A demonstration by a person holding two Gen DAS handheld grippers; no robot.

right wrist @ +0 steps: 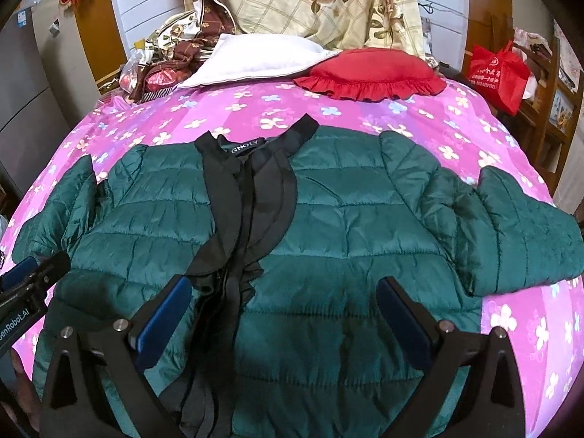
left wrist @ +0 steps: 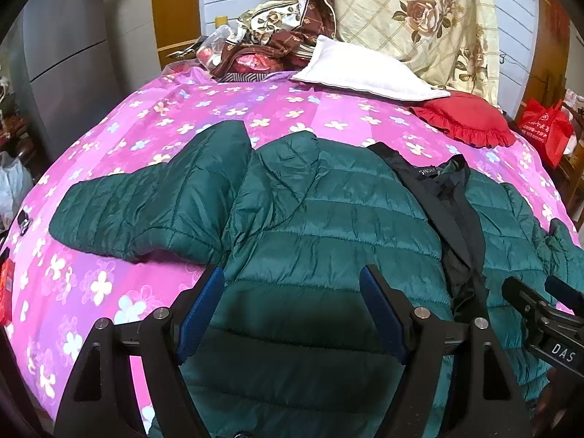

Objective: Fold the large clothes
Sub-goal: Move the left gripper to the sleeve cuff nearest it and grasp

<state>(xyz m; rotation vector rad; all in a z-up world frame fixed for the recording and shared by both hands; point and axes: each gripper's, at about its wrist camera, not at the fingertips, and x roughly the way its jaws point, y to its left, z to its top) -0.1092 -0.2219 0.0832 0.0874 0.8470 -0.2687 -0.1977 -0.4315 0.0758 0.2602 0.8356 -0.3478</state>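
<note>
A dark green quilted jacket (left wrist: 321, 219) lies spread front-up on the pink flowered bedspread (left wrist: 109, 284), its black-lined front placket (right wrist: 241, 219) partly open and both sleeves out to the sides. My left gripper (left wrist: 292, 281) hovers open over the jacket's left half, near the armpit of the left sleeve (left wrist: 138, 204), with nothing between its blue pads. My right gripper (right wrist: 284, 292) hovers open over the right half beside the placket, also with nothing between its pads. The right sleeve (right wrist: 518, 226) bends back near the bed's right side. In each wrist view the other gripper shows at the edge.
At the head of the bed lie a white pillow (left wrist: 365, 69), a red frilled cushion (left wrist: 467, 116), a floral quilt (left wrist: 412, 14) and bundled cloth (left wrist: 262, 43). A red bag (right wrist: 500, 73) hangs on a wooden shelf at the right. A grey fridge (left wrist: 62, 54) stands left.
</note>
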